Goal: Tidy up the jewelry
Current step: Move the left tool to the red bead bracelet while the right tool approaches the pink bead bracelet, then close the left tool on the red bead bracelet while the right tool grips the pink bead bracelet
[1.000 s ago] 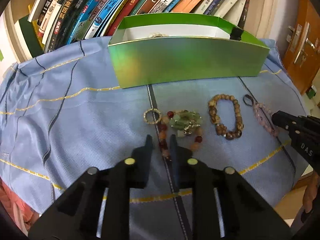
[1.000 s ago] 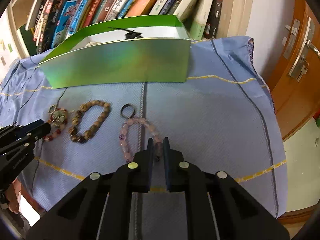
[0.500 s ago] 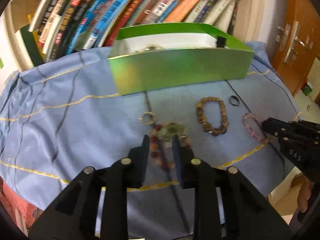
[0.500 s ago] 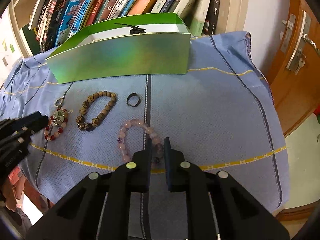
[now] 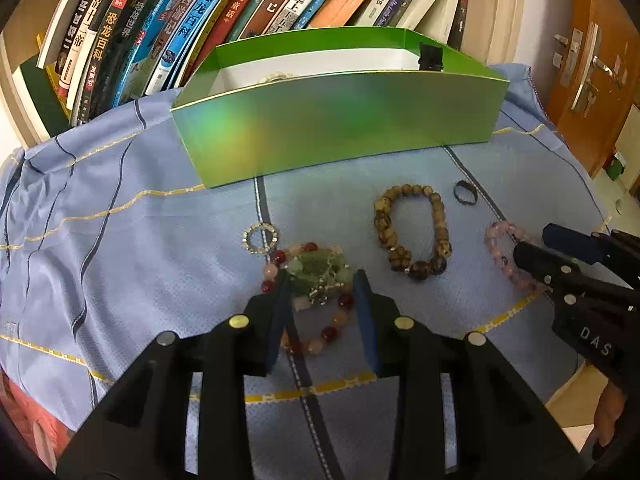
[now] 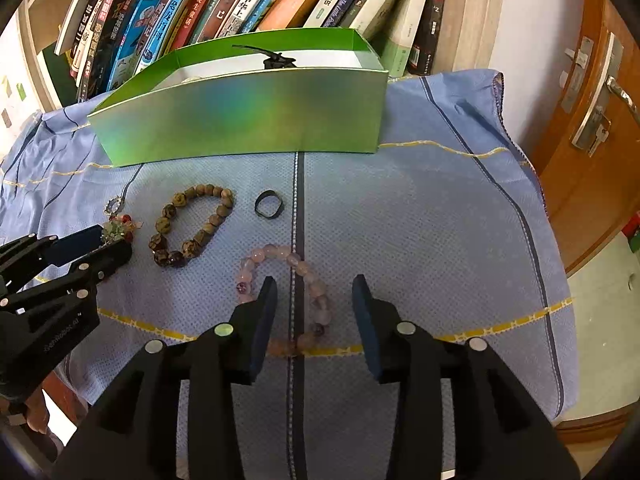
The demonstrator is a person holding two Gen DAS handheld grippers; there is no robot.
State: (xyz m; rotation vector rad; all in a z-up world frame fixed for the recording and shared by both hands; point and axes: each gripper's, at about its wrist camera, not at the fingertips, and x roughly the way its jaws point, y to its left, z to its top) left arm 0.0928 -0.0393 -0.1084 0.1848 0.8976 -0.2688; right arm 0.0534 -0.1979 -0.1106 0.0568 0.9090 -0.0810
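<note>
Jewelry all laid out on a blue striped cloth covering the counter. Left gripper with jaws wide, straddling the red, pink and green beaded bracelet, not clamped on it. Right gripper also jaws wide, around the near side of the pale pink bead bracelet. Brown wooden bead bracelet and small dark ring lying between, apart from each other. Tiny sparkly ring just beside the red one. Shiny green open box behind, against a row of books. Plenty of bare cloth toward the right edge.
</note>
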